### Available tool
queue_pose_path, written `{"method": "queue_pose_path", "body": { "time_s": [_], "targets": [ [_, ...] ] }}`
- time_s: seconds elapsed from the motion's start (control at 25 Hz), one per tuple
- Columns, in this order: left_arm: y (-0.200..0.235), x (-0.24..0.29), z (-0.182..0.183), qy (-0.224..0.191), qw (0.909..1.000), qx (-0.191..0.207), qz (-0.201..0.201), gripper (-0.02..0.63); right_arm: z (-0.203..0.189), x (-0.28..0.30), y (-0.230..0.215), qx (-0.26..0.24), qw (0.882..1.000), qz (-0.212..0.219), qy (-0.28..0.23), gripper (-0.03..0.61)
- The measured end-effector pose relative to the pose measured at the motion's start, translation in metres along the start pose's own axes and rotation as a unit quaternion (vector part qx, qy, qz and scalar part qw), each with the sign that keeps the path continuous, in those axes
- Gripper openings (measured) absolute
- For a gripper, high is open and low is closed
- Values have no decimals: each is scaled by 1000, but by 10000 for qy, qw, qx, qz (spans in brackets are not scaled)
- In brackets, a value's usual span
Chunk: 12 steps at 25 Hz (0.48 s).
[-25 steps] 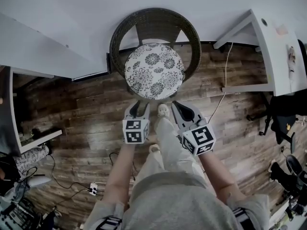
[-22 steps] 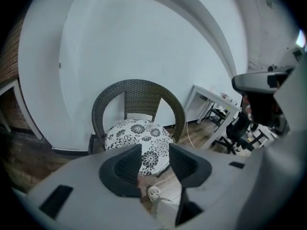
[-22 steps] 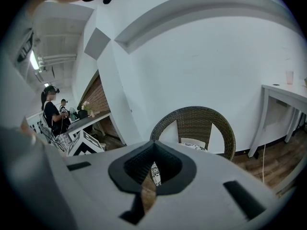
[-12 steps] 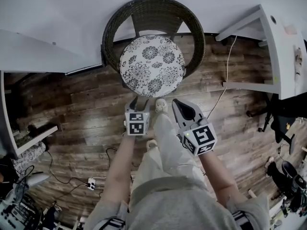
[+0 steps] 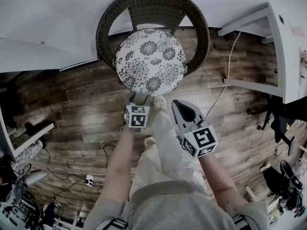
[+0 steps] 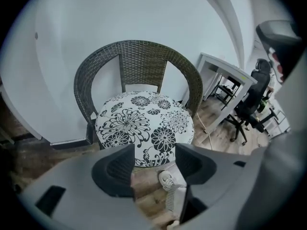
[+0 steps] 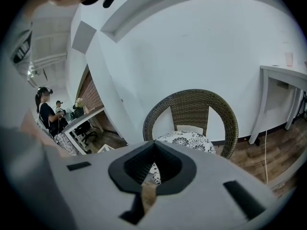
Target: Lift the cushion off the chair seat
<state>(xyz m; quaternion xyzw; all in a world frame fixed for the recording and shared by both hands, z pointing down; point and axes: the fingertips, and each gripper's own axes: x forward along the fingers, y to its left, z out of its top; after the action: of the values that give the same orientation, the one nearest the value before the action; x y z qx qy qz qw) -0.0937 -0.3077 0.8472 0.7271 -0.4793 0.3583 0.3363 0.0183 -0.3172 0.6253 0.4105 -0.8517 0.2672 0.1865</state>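
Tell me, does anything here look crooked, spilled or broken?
Nothing stands out. The floral cushion lies flat on the seat of the wicker chair. The only untidy bit is a power strip lying out on the wooden floor.

The cushion point(image 5: 151, 63) is white with black flower heads printed all over, the wicker chair point(image 5: 153, 6) a dark brown weave, the floor point(image 5: 72, 109) streaky brown wood planks, the wall point(image 5: 48, 13) plain white, and the left tongs point(image 5: 131, 99) and right tongs point(image 5: 178, 104) grey, their cubes bearing black-and-white square markers.
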Motion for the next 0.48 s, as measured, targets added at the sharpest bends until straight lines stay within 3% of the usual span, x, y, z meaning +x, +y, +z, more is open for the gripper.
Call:
{"method": "queue_pose_path", "body": {
  "time_s": [0.48],
  "targets": [
    [10, 52, -37, 583, 9981, 190, -26, 265, -19, 23, -25, 131, 9996, -26, 238, 3]
  ]
}}
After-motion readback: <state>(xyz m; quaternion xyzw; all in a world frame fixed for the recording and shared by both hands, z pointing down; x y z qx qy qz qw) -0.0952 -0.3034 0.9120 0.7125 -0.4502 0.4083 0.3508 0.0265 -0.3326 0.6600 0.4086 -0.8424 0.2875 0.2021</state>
